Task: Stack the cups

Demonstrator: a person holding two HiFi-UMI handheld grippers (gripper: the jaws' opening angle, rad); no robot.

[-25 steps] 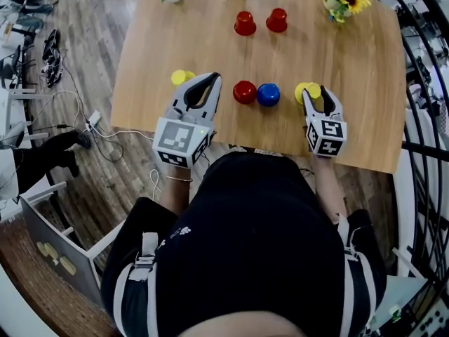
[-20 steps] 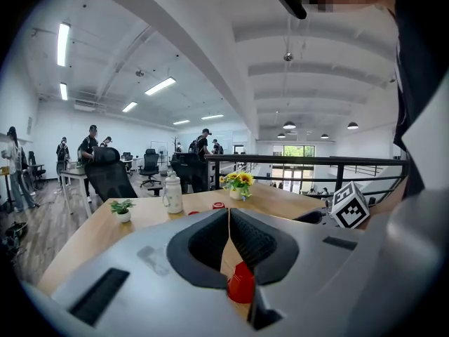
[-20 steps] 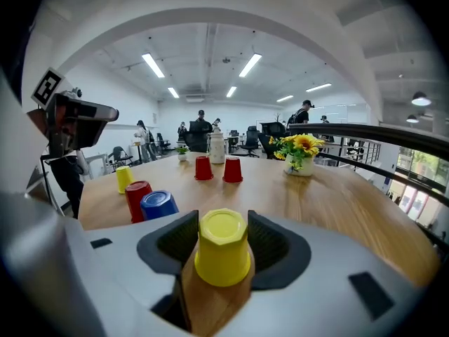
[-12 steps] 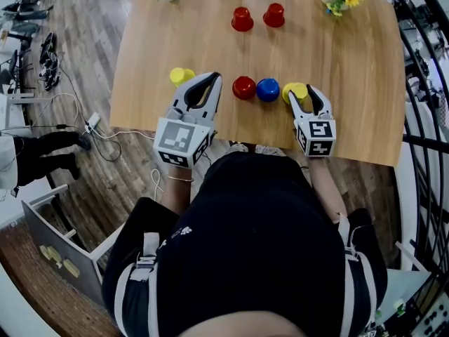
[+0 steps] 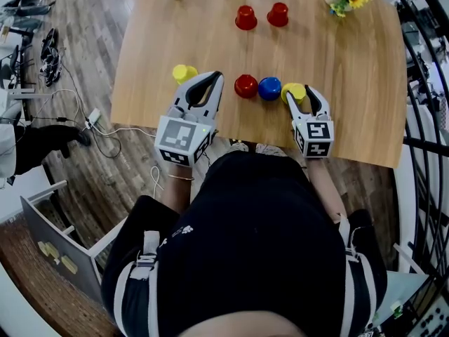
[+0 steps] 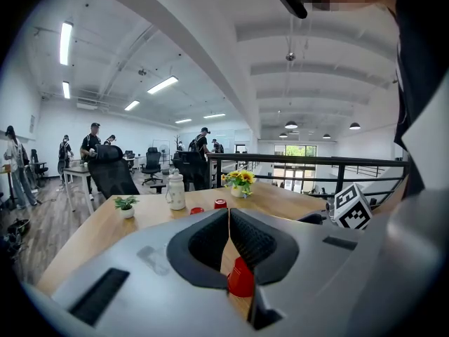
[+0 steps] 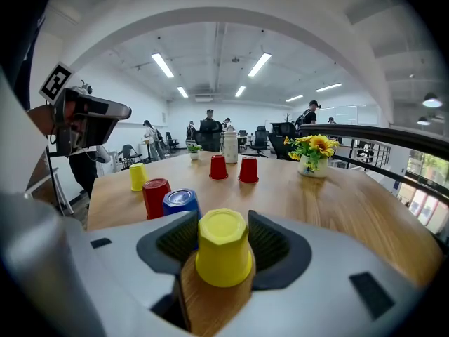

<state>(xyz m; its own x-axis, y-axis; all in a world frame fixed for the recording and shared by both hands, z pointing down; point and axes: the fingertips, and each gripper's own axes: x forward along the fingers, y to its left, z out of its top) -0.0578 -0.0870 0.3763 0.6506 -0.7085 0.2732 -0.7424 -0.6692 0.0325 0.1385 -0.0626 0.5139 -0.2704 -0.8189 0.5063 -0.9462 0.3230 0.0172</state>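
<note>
Right gripper view has the right gripper (image 7: 223,223) clamped on an upturned yellow cup (image 7: 223,251) standing on the table (image 7: 337,202), and one jaw half hides the blue cup (image 7: 179,201) beside it. The left gripper (image 6: 229,213) has its jaws pressed together and empty. A red cup (image 6: 241,278) shows only partly beyond them.

Black top (image 5: 252,244), white stripes (image 5: 354,286) — grey left gripper (image 5: 215,76)
</note>
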